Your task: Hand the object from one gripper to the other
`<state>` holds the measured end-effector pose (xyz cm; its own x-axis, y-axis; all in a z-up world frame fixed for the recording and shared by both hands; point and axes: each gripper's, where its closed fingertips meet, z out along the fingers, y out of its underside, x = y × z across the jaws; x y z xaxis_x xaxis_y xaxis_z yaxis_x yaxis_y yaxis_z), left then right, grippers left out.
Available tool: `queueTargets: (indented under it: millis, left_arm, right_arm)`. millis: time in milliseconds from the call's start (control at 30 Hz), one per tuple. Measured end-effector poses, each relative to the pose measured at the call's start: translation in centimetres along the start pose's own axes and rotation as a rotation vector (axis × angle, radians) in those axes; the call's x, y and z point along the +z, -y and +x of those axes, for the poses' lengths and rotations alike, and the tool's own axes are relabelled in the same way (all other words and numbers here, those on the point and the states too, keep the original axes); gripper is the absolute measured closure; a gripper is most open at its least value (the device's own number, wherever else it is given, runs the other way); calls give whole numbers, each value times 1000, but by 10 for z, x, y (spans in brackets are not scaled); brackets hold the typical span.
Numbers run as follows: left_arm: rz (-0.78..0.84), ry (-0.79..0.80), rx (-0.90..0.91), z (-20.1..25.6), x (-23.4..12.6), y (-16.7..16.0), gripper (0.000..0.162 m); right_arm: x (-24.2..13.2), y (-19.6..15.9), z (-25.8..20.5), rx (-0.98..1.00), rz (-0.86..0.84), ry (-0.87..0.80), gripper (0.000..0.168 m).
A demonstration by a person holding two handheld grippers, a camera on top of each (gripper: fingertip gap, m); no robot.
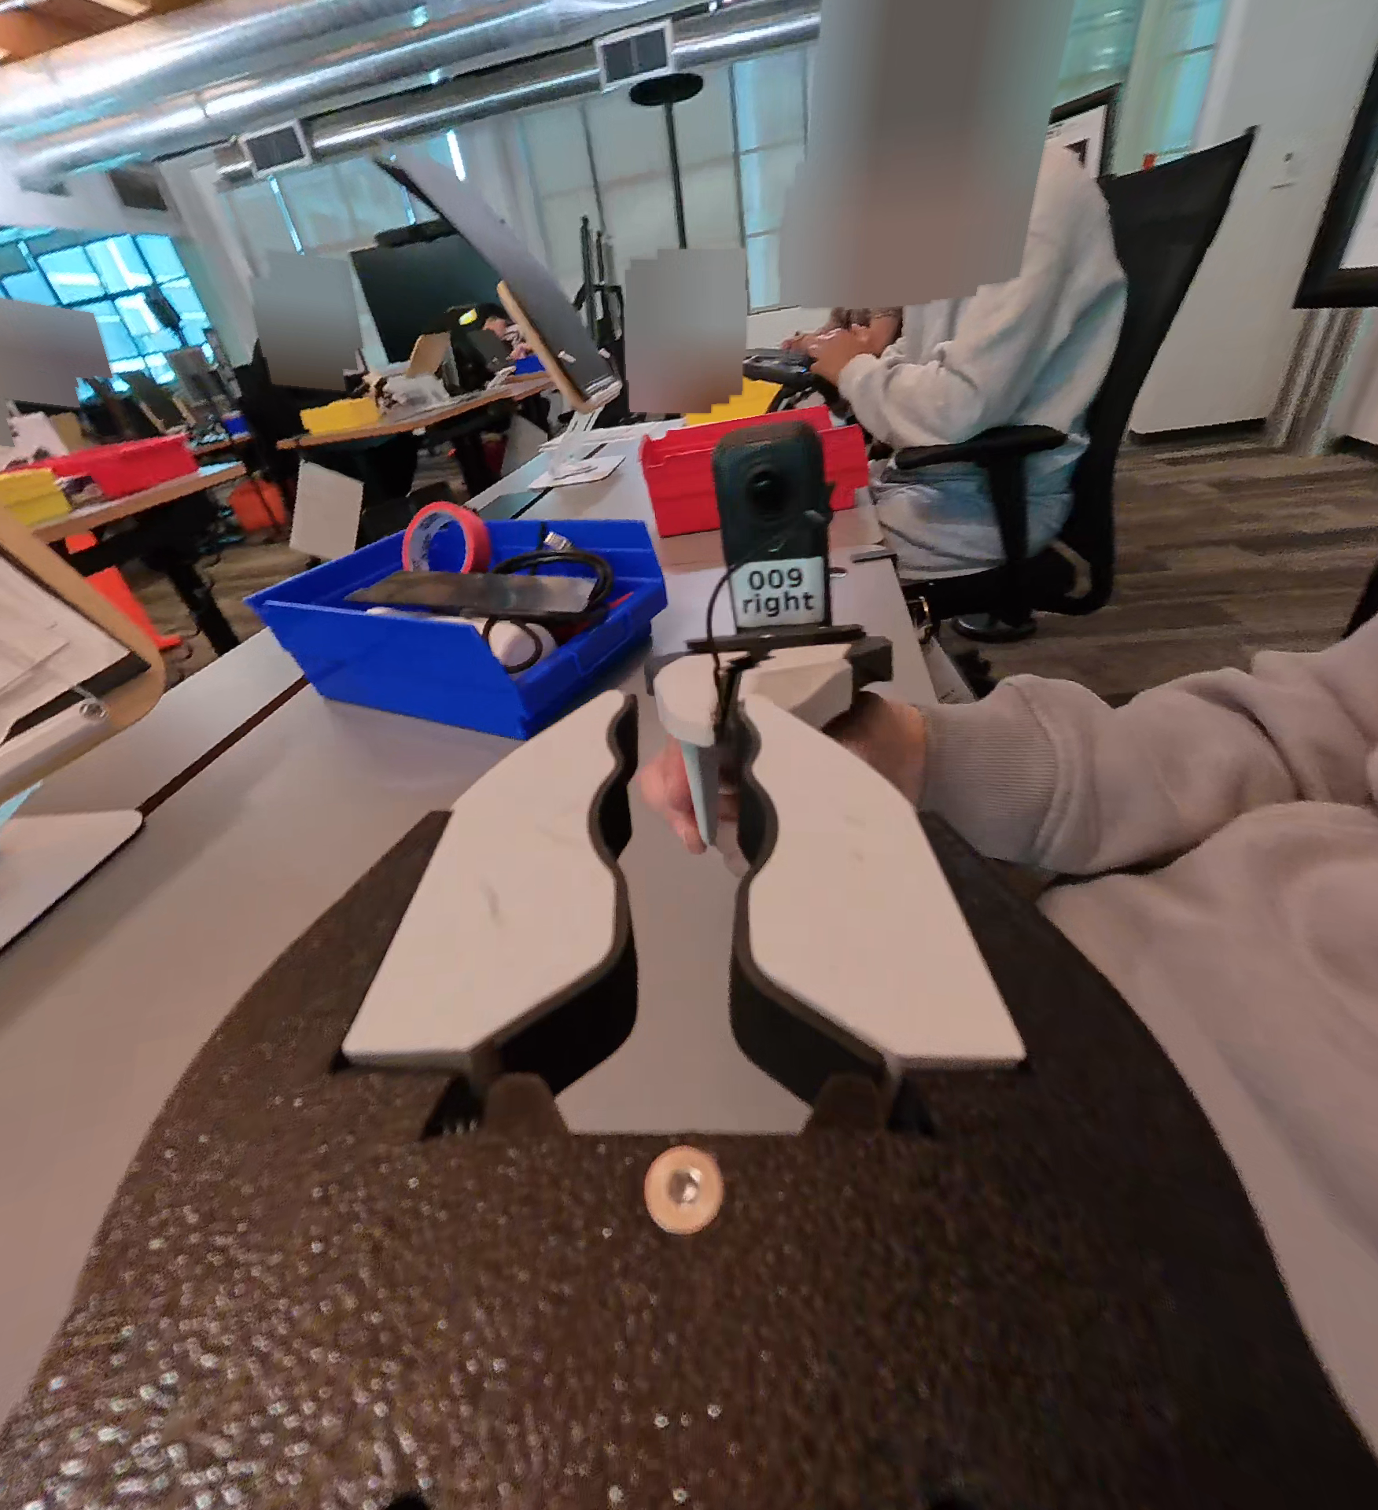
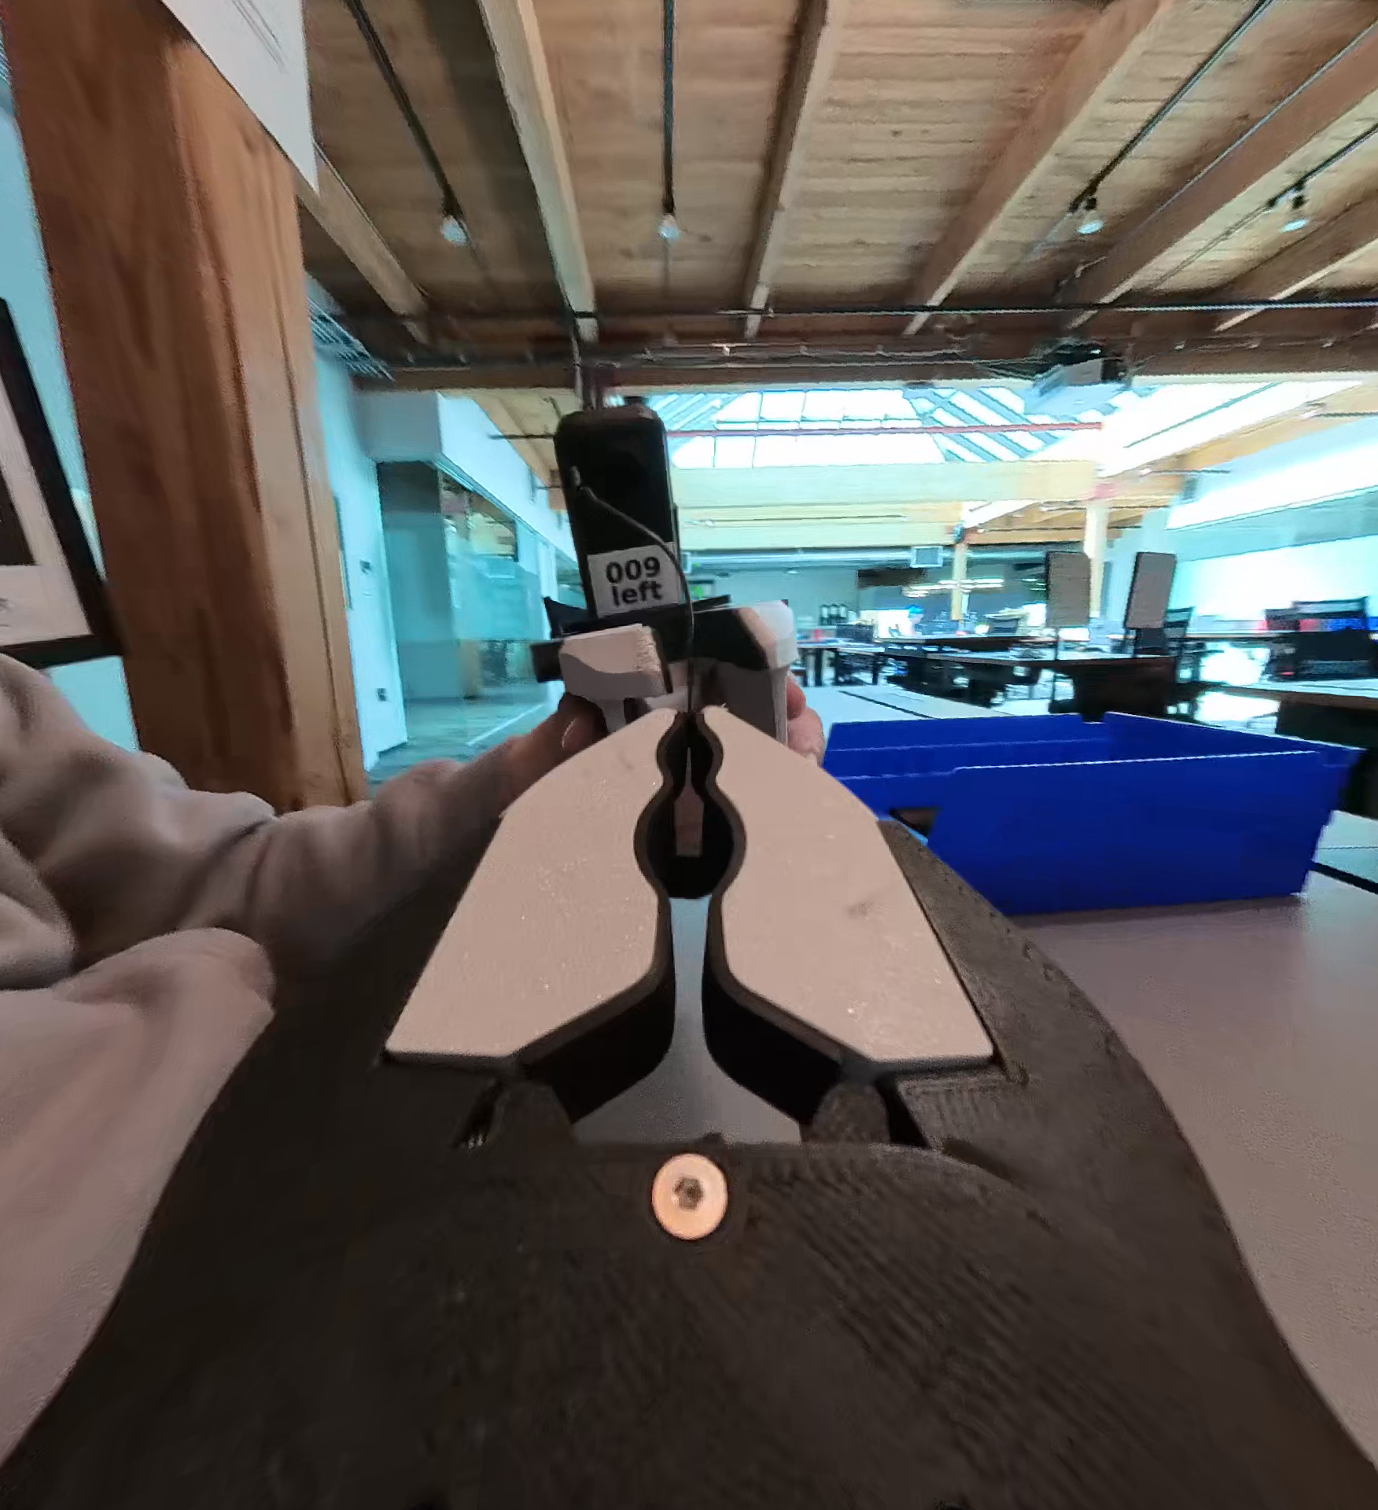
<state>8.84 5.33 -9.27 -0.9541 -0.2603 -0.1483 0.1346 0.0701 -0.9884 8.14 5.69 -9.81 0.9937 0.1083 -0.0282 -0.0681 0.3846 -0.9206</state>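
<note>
My right gripper (image 2: 690,721) has its fingertips pressed together. A small dark flat object (image 2: 690,825) sits clamped in the recess just behind the tips; its shape is hard to make out. My left gripper (image 1: 690,719) is open and empty, its jaws a hand's width apart. The two grippers face each other above the grey table (image 1: 179,817). In the left wrist view the right gripper (image 1: 722,739) shows head-on just beyond the left fingertips, held by a hand in a grey sleeve (image 1: 1119,776). The object cannot be made out in that view.
A blue bin (image 1: 424,678) with a tape roll (image 1: 445,539), a phone and cables stands on the table to the left front; it also shows in the right wrist view (image 2: 1078,817). A red bin (image 1: 686,490) lies behind. A person (image 1: 980,368) sits beyond. A wooden post (image 2: 163,408) stands left. Both grippers' tips are close together, under 4 cm apart.
</note>
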Motion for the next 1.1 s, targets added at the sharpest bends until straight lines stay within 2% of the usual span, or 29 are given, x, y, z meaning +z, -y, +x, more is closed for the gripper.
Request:
queueTargets:
  millis: [200,333,433,467,533,567,667,767,833,967,1100]
  left_arm:
    - [-1,-50,36,9,0,0,143]
    - [-14,-76,59,14,1,-1,160]
    - [-35,-59,46,12,3,-3,161]
    - [-50,-27,31,7,3,-4,162]
    - [-102,74,5,-8,3,-9,162]
    - [-148,132,10,-17,2,-15,162]
    - [-333,348,137,-43,-6,-34,162]
    - [-503,538,355,-64,-15,-44,162]
    - [-583,586,461,-68,-16,-48,162]
    - [-637,620,516,-69,-14,-52,162]
    - [-631,624,500,-71,-15,-54,162]
  right_arm:
    - [5,-13,-7,8,-71,43,168]
    - [5,-16,-7,9,-86,39,168]
    - [5,-16,-1,-11,-82,-5,168]
    - [4,-15,6,-37,-72,-54,164]
    - [1,-10,20,-130,-46,-179,142]
    - [-1,-6,25,-196,-35,-229,137]
    - [-5,1,29,-392,-31,-324,134]
    - [-5,-1,33,-609,-93,-403,135]
    - [-5,-9,36,-734,-170,-440,139]
    - [0,-27,37,-836,-294,-417,145]
    - [-4,-30,45,-891,-351,-464,155]
